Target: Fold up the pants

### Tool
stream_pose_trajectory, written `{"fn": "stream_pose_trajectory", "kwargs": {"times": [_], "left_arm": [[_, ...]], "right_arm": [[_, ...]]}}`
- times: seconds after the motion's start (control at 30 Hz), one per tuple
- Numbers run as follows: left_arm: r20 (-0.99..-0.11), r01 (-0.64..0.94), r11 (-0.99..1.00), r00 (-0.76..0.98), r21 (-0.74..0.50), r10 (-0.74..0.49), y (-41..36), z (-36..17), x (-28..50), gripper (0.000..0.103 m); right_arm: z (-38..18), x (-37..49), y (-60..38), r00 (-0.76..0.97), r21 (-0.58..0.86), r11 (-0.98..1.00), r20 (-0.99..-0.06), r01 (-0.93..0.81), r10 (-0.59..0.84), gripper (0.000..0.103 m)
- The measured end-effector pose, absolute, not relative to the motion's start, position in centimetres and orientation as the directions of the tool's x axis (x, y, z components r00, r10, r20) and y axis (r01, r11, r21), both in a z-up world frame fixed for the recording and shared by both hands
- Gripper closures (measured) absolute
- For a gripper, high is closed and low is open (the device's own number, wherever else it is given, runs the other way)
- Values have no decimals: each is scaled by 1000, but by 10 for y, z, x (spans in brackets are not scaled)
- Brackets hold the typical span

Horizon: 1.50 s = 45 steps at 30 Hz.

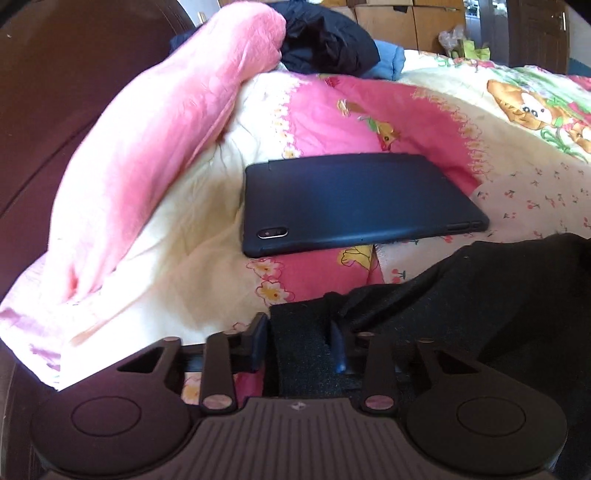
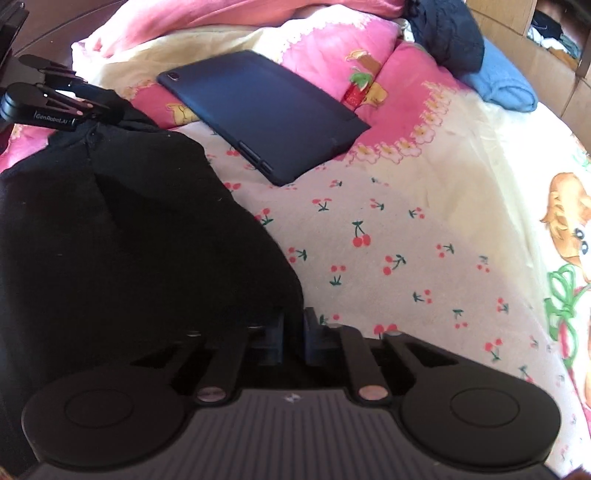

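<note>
Black pants (image 2: 122,236): soft, matte knit fabric, bunched and creased, not flat. The garment lies on the patterned bed cover at the near-left of the right wrist view. 1 edge is raised into a peak at upper left.

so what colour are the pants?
Black: the pants show best in the right wrist view, bunched on the cherry-print bedsheet.

Setting: home bedroom. Evidence: bed spread with a child's cartoon-and-cherry print quilt (image 2: 406,229); pink fleece blanket (image 1: 155,147) heaped at one side; dark tablet (image 1: 354,203) lying face down; loose clothes pile (image 1: 328,40); cardboard boxes (image 1: 413,22); wooden door (image 1: 539,33).
</note>
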State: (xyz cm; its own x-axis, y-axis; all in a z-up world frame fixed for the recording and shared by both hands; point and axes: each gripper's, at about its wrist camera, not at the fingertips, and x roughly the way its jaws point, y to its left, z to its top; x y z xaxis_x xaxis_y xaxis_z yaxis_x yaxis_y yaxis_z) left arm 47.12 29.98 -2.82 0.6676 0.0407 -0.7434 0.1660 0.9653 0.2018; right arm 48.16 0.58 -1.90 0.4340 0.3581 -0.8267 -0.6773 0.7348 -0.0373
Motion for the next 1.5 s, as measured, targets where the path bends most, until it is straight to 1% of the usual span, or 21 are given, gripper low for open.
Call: {"fn": "stream_pose_trajectory", "kwargs": {"times": [0.1, 0.2, 0.3, 0.4, 0.5, 0.6, 0.7, 0.77, 0.83, 0.93, 1.03, 1.13, 1.2, 1.27, 1.3, 1.4, 1.47, 1.5], "left_arm": [[-703, 138, 978, 711, 157, 12, 308, -6, 450, 63], [-647, 131, 984, 763, 117, -25, 318, 24, 412, 64], [-584, 126, 991, 809, 50, -74, 332, 51, 352, 64], [-545, 119, 993, 832, -9, -105, 344, 60, 286, 64], [-564, 91, 996, 821, -22, -88, 354, 39, 237, 63], [-632, 26, 997, 772, -75, -68, 366, 0, 213, 63], [-648, -6, 998, 760, -69, -41, 369, -22, 193, 64], [-640, -14, 996, 767, -86, -44, 372, -25, 184, 64], [-622, -17, 994, 781, -111, -56, 375, -20, 174, 64], [-600, -6, 992, 796, -130, -74, 379, -14, 163, 64], [-627, -1, 998, 778, -56, -34, 375, -24, 154, 59], [-650, -28, 998, 760, -48, -10, 381, -34, 144, 59], [-641, -74, 997, 766, -17, 46, 388, -30, 135, 59], [-624, -123, 992, 777, -11, 89, 395, -20, 128, 59], [-600, -129, 992, 794, -10, 97, 395, -12, 124, 59], [-522, -85, 996, 850, 0, 72, 374, 11, 123, 59], [-499, -9, 1000, 867, 9, 12, 349, 16, 132, 59], [-503, 21, 999, 864, 26, -5, 336, 13, 139, 59]], "right_arm": [[5, 459, 0, 480, -43, 750, -792, -660, 378, 98], [40, 413, -8, 530, -67, 742, -743, -668, 410, 98], [73, 353, -24, 540, -23, 740, -700, -672, 468, 98], [87, 283, -31, 529, -15, 715, -683, -699, 503, 98], [69, 230, -23, 473, 13, 682, -711, -731, 520, 98], [27, 193, 0, 403, 19, 657, -777, -754, 485, 98], [5, 160, 23, 399, -39, 624, -799, -781, 450, 98], [2, 149, 30, 437, -103, 622, -799, -777, 413, 98], [5, 143, 32, 451, -123, 625, -799, -771, 399, 98], [10, 142, 33, 480, -210, 577, -797, -789, 366, 97], [3, 136, 37, 467, -220, 566, -817, -794, 337, 91], [6, 124, 38, 489, -239, 569, -804, -786, 338, 91], [17, 109, 39, 497, -236, 552, -777, -799, 386, 92], [25, 100, 41, 508, -239, 538, -745, -808, 432, 88], [26, 100, 43, 511, -231, 541, -731, -808, 451, 87], [20, 114, 59, 525, -200, 580, -708, -790, 472, 87], [12, 127, 67, 519, -138, 623, -704, -770, 484, 87], [8, 133, 69, 512, -109, 642, -708, -759, 487, 87]]}}
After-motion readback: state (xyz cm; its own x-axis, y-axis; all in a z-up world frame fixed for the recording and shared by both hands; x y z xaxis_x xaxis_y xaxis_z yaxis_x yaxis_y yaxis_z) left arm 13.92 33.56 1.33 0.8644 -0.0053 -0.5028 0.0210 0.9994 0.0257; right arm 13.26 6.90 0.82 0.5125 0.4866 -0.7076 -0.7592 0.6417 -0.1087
